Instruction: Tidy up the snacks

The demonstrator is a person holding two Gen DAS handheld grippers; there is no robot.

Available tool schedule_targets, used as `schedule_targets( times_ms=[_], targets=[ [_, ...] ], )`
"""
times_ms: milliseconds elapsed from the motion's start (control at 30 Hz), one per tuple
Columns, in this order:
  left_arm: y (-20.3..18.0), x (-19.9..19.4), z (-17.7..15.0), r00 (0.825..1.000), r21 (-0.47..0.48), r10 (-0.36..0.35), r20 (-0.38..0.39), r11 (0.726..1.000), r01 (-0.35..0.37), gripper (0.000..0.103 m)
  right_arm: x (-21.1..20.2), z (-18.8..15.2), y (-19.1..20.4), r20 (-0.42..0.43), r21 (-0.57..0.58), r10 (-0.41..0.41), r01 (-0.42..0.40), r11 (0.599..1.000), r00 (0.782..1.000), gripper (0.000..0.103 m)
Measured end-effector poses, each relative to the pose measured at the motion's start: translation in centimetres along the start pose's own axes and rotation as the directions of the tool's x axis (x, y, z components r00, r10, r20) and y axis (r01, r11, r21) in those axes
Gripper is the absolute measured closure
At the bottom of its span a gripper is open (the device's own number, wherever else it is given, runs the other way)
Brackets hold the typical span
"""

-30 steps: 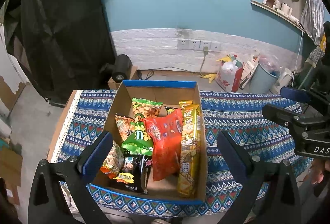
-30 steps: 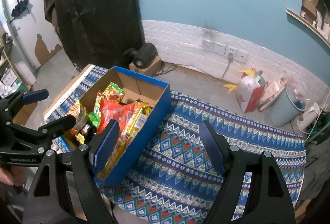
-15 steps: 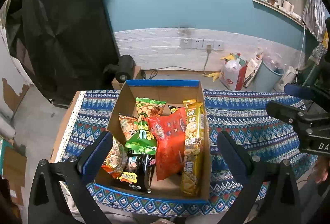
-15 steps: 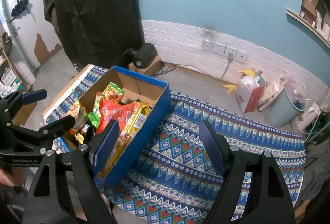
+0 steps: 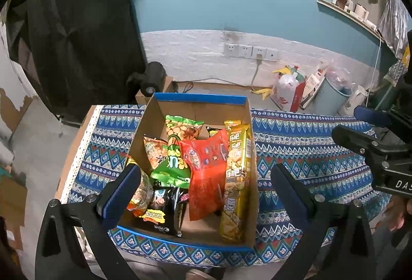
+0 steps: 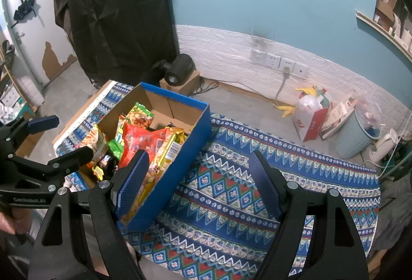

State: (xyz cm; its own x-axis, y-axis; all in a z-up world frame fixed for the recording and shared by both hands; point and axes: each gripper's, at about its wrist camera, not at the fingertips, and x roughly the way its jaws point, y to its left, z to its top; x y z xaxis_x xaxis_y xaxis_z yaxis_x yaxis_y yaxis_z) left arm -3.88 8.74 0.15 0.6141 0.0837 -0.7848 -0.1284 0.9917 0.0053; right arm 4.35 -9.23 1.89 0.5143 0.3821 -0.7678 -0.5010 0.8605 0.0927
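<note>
A blue cardboard box [image 5: 198, 98] stands on the patterned tablecloth [image 5: 296, 146] and holds several snack packs: a red bag [image 5: 206, 171], a green bag [image 5: 175, 151], a long yellow pack [image 5: 235, 177] and a black pack [image 5: 162, 213]. My left gripper [image 5: 206, 192] is open and empty above the box's near end. My right gripper [image 6: 198, 184] is open and empty, above the cloth by the box's [image 6: 180, 151] right wall. Each gripper shows in the other's view, the right one [image 5: 365, 130] and the left one [image 6: 51, 141].
The cloth [image 6: 283, 177] covers the table to the right of the box. Behind the table on the floor stand a black device [image 5: 152, 79], a red and white bag [image 5: 288, 94], a pale blue bin [image 5: 332, 97] and a white kettle [image 6: 383, 146]. A black drape [image 5: 77, 35] hangs at the left.
The left wrist view has shifted slightly, so the box sits a little further right and lower in frame. Both grippers stay open and empty. The snacks have not moved.
</note>
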Motion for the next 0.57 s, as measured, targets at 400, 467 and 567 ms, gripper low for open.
schedule_targets(
  times_ms=[400, 467, 567],
  targets=[
    [-0.27, -0.1, -0.17, 1.0, 0.004, -0.002, 0.002, 1.0, 0.002, 0.001, -0.25, 0.07, -0.25, 0.002, -0.003, -0.001, 0.001, 1.0, 1.0, 0.024],
    [-0.32, -0.11, -0.25, 1.0, 0.007, 0.0, 0.005, 1.0, 0.0, 0.001, -0.21, 0.07, -0.16, 0.002, -0.004, -0.001, 0.001, 1.0, 1.0, 0.024],
    [-0.4, -0.1, -0.27, 1.0, 0.006, -0.001, 0.003, 1.0, 0.001, 0.001, -0.3, 0.1, -0.29, 0.002, -0.004, -0.002, 0.002, 1.0, 1.0, 0.024]
  ],
)
